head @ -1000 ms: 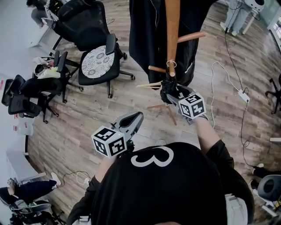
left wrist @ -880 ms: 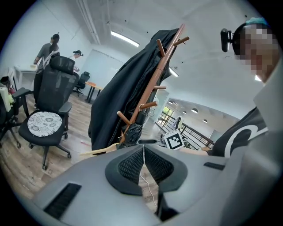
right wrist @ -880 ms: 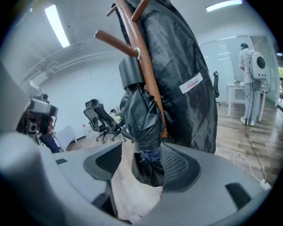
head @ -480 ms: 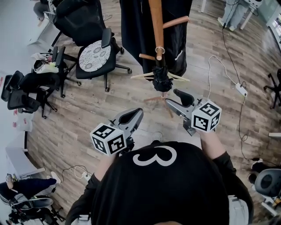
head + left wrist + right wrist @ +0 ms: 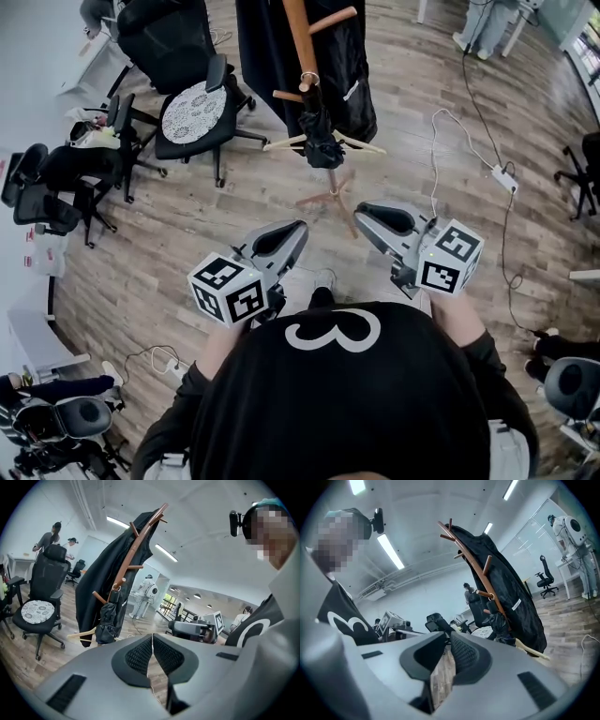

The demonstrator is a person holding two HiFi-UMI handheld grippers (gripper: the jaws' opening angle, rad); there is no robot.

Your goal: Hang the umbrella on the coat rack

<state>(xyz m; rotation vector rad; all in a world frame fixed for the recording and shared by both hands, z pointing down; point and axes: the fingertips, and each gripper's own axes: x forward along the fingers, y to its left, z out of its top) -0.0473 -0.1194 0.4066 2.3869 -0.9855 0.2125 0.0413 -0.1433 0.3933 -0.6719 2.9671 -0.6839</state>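
While the umbrella (image 5: 320, 139) hangs folded off a lower peg of the coat rack (image 5: 299, 37), neither of my grippers has anything in it; looks like it's hooked on by a small ring at the top, but that bit's too tiny to be sure. A black coat (image 5: 263, 52) drapes the rack right behind it; a pale wooden hanger (image 5: 281, 143) sits just beside the umbrella's lower end. My right gripper (image 5: 366, 216) is well apart from the rack, jaws closing to a narrow gap with only floor showing through; my left gripper (image 5: 295, 228) has its pads pressed together, empty too; an office chair (image 5: 192, 117) with a patterned seat stands off to the left.
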